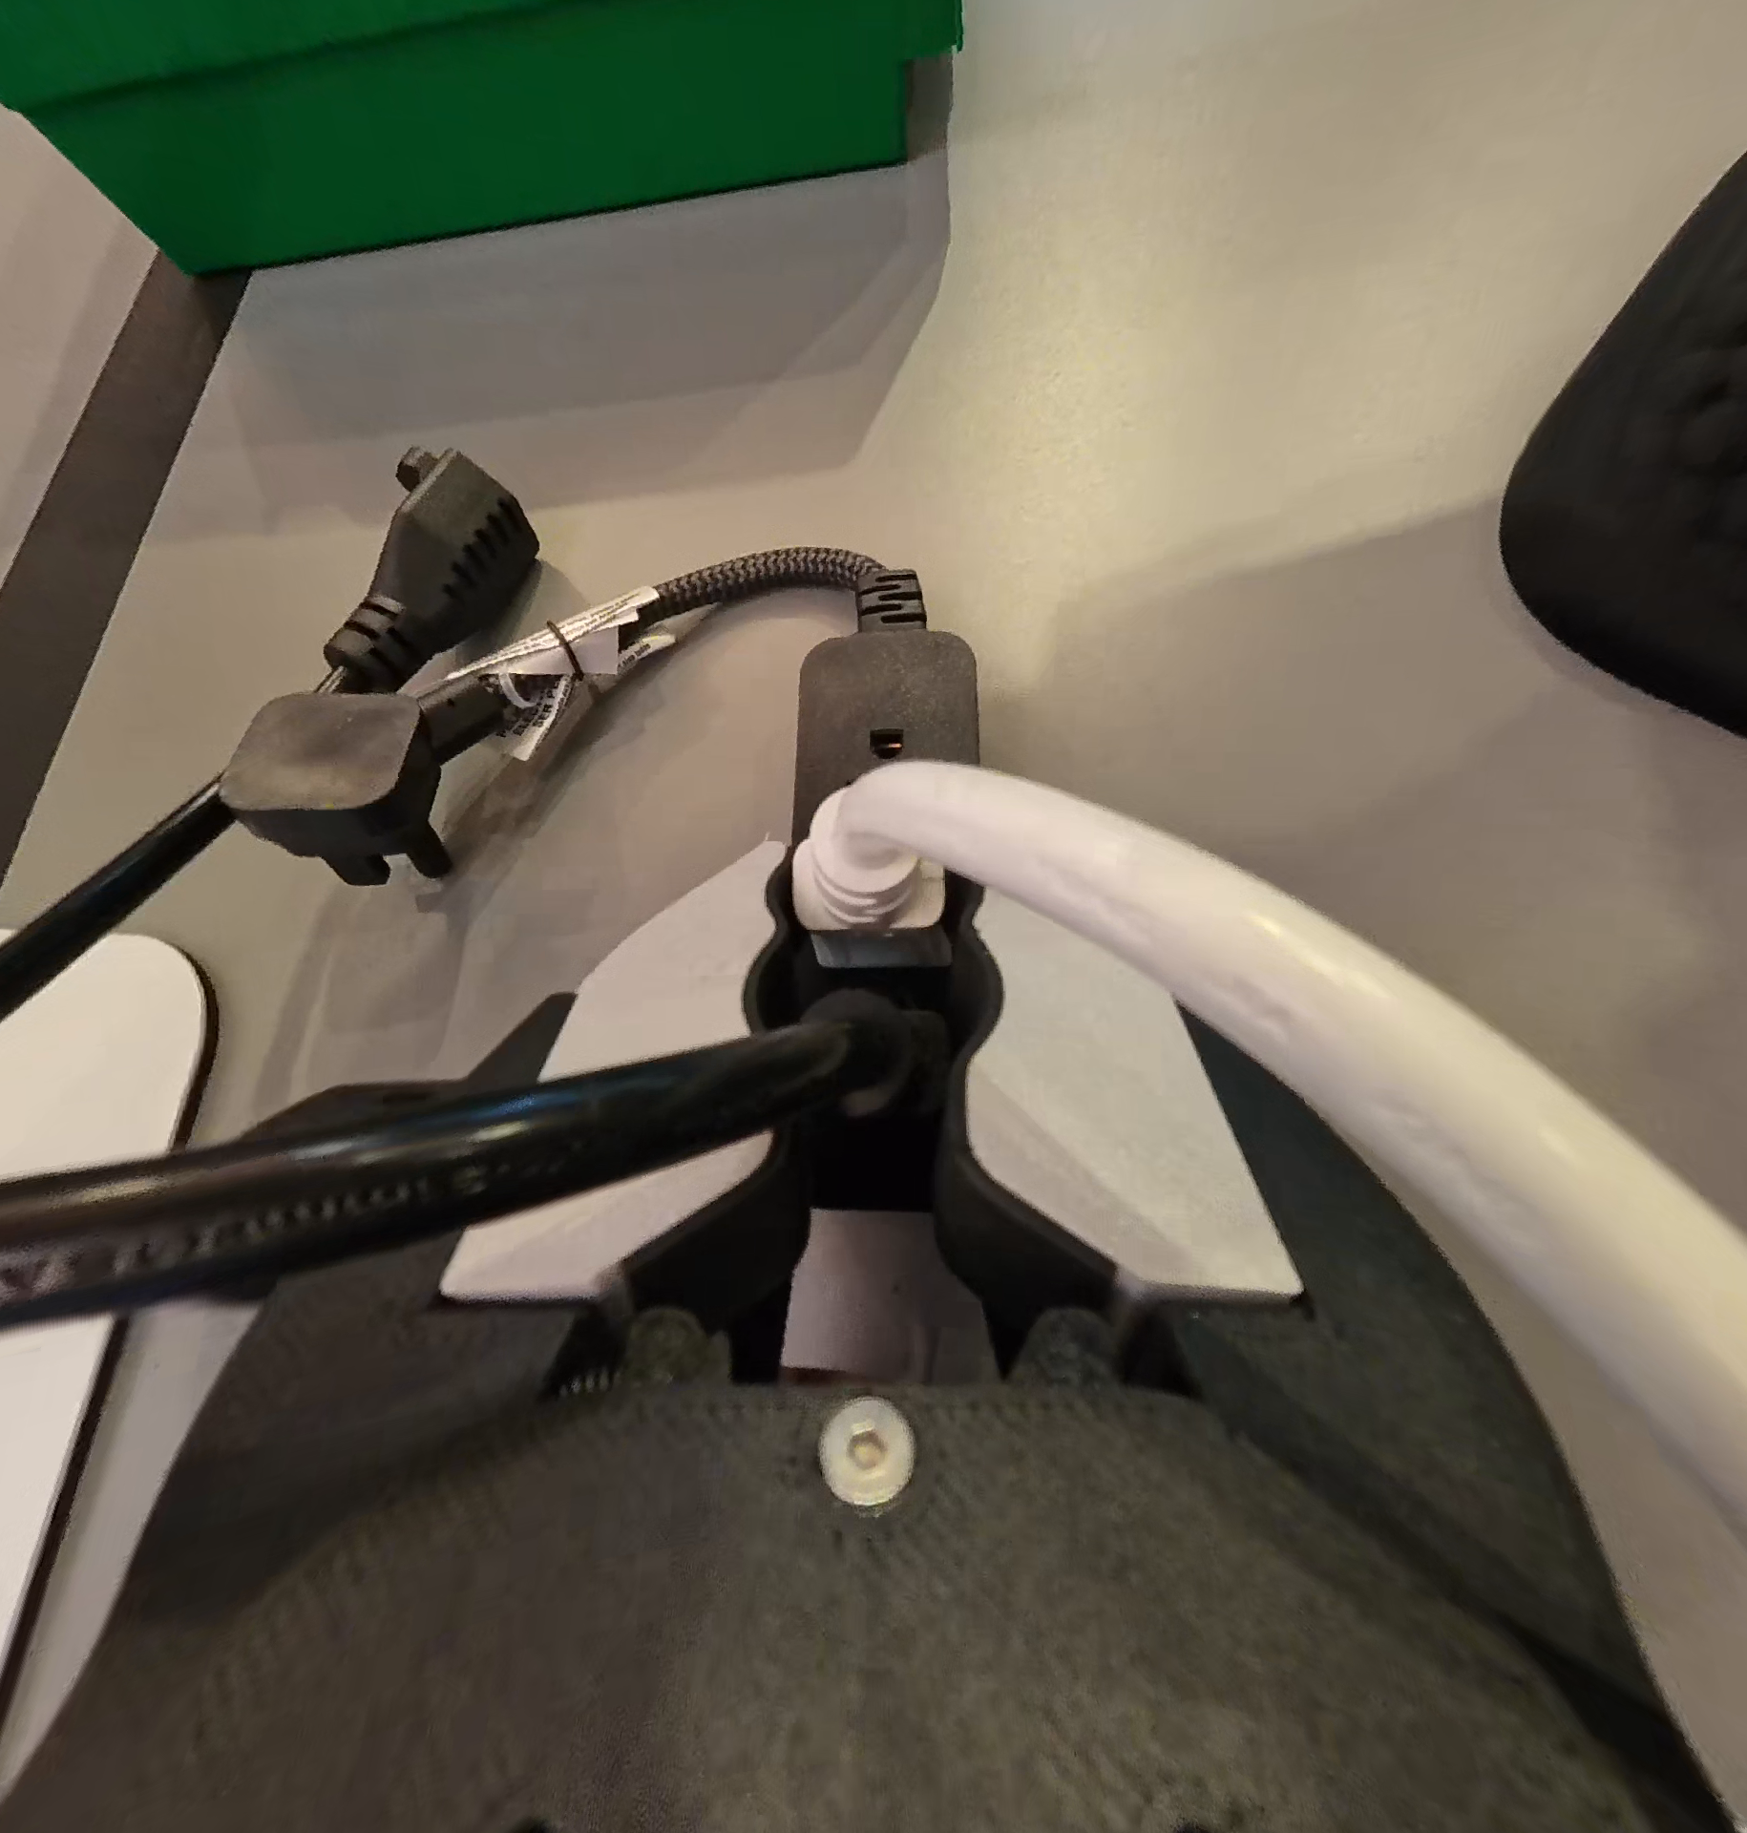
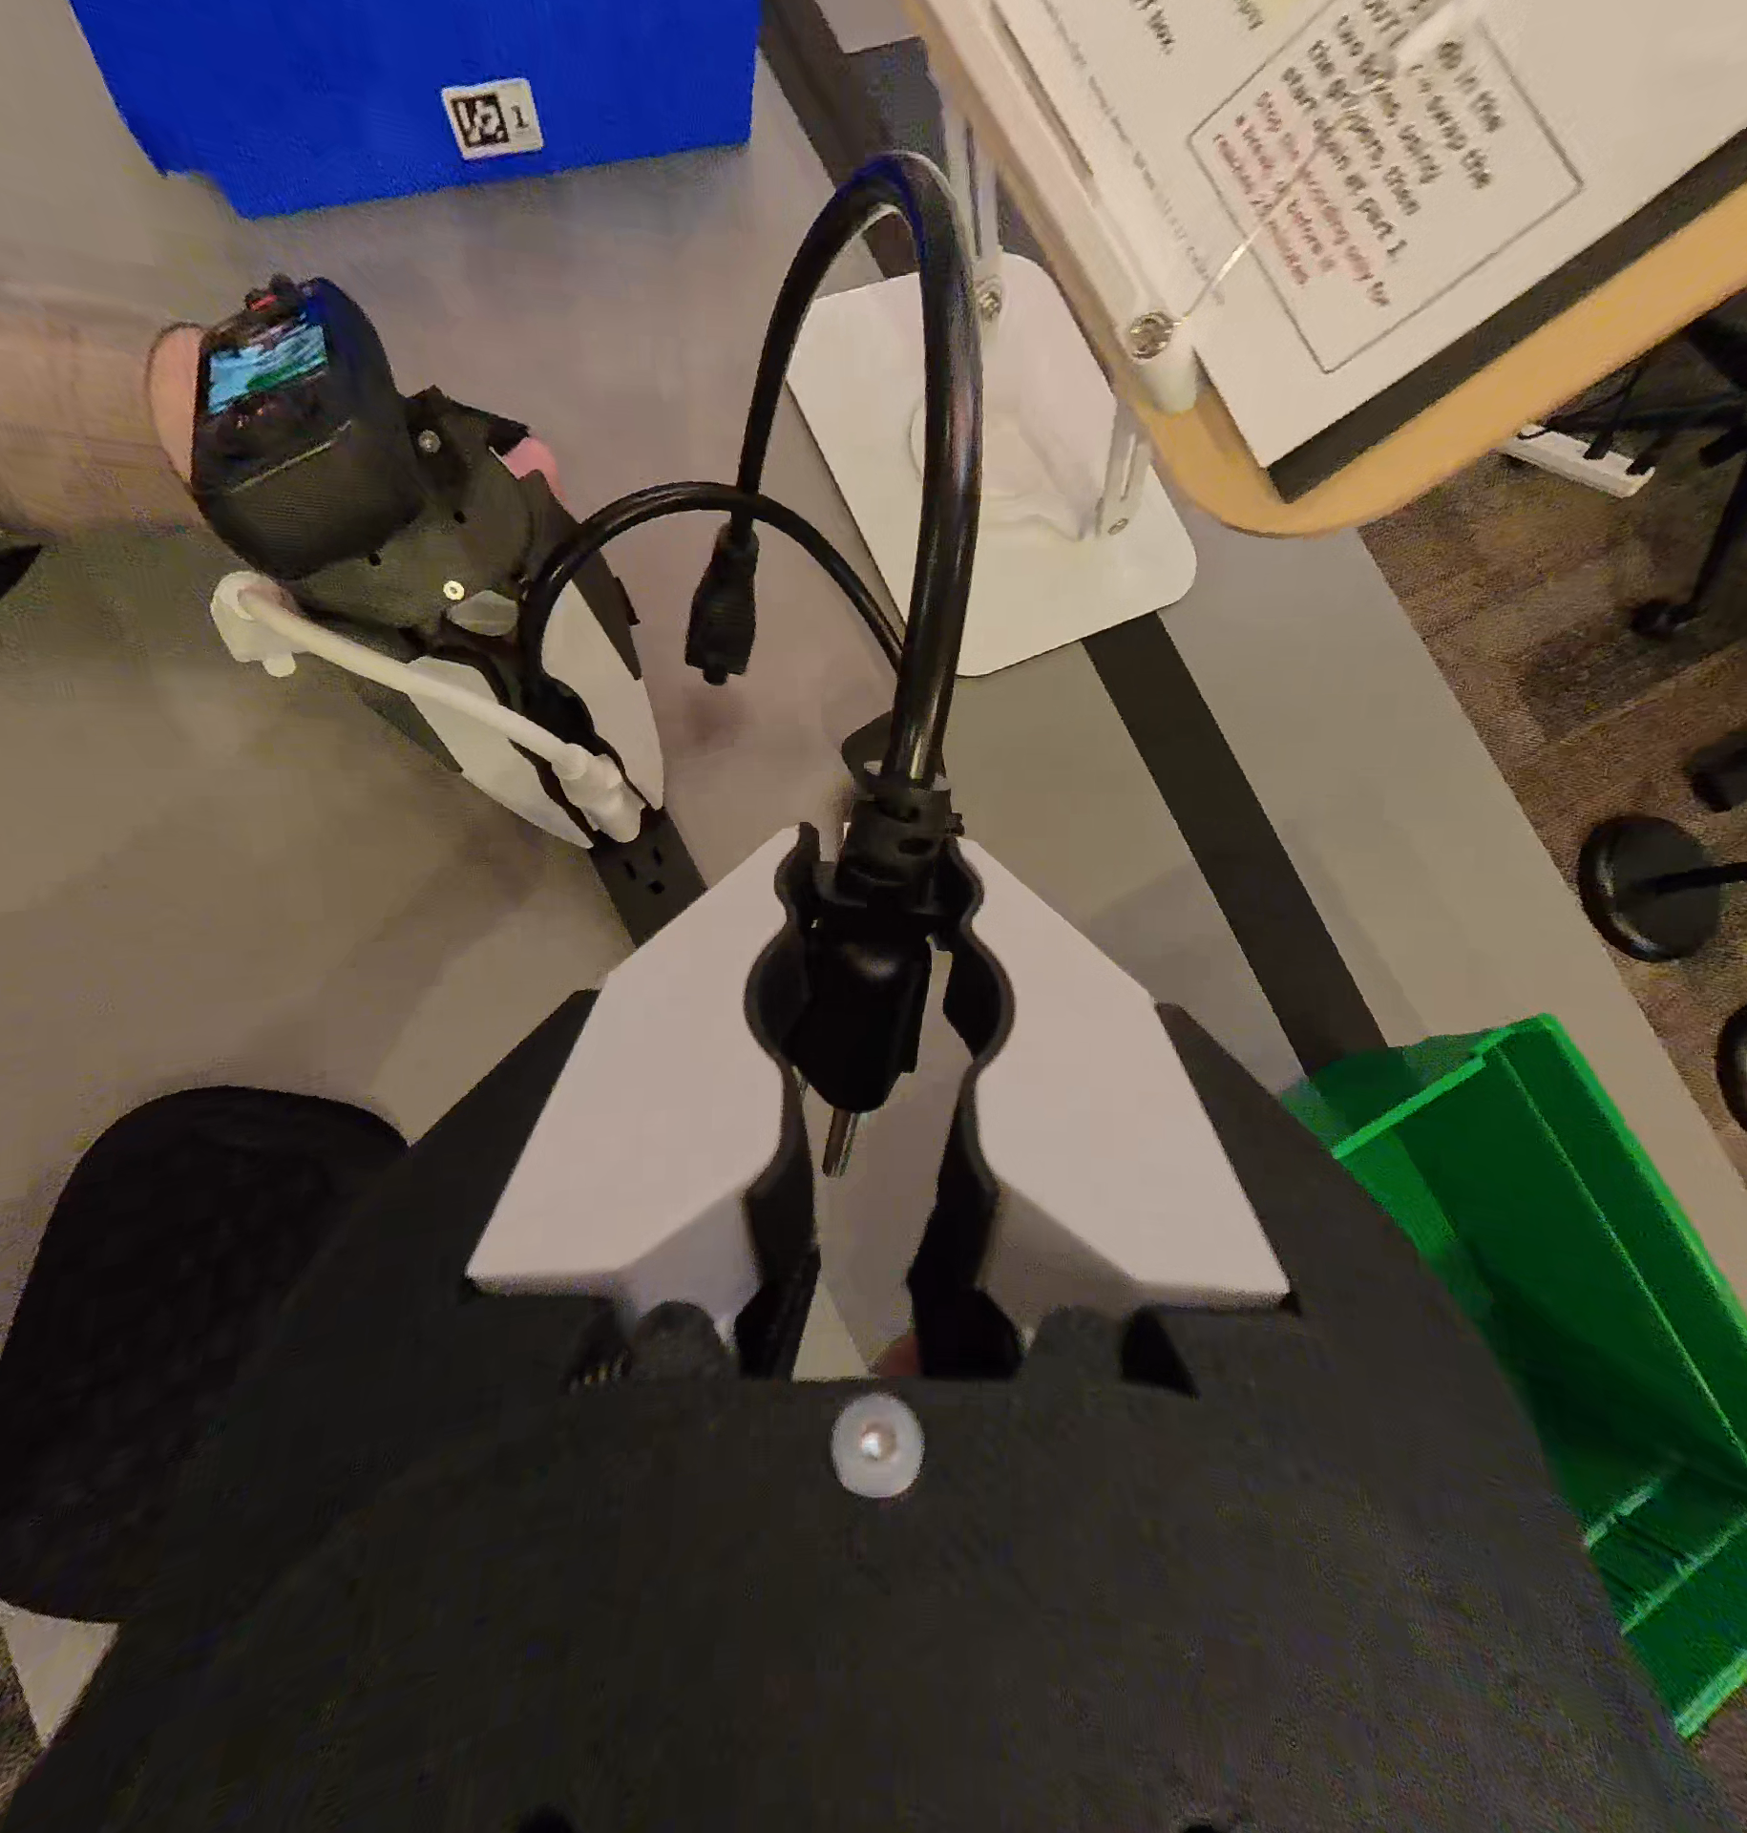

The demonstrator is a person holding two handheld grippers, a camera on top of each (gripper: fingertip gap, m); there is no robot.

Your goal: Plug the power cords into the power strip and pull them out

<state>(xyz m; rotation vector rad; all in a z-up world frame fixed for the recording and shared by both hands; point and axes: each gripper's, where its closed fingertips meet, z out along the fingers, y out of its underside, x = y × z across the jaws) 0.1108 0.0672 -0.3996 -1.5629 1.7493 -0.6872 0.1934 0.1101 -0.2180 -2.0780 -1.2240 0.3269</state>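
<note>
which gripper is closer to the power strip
Left. The left gripper sits right over the power strip, at its plugs; the right gripper holds a black plug beside it, apart.

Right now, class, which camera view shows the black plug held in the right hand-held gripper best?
The right wrist view: the black plug sits close up between that hand-held gripper's fingers, its metal prong visible. The left wrist view does not show it.

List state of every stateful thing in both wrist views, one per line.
Left hand-held gripper: shut on power strip.
Power strip: held on the table, white and black plugs in, end outlets free.
White plug: plugged in.
Black plug: plugged in, between the fingers.
Right hand-held gripper: shut on loose plug.
Loose plug: unplugged, prongs bare, held in air.
Two spare plugs: unplugged, lying on the table.
</note>
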